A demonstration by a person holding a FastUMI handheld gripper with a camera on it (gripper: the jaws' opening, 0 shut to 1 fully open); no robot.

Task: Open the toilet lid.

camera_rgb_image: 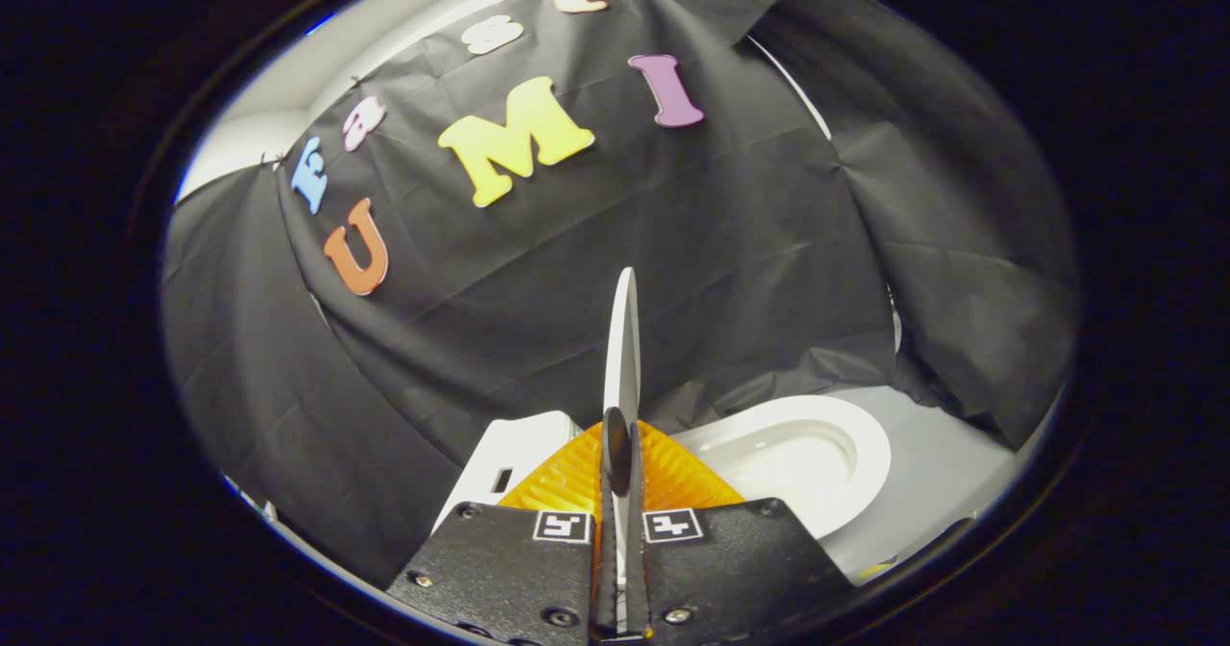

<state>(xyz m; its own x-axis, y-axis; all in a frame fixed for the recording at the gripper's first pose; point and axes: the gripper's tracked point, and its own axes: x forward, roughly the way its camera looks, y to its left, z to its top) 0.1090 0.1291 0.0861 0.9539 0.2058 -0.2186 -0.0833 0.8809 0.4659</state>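
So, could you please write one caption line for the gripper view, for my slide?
Gripper shut on the raised toilet lid, seen edge-on, with the open bowl beside it.

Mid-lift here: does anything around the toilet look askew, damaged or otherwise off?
Nothing stands out. The hand-held gripper is shut on the toilet lid, which stands edge-on between its fingers, raised well clear of the bowl. The bowl is open and looks clean and intact, with no spill on the pale floor.
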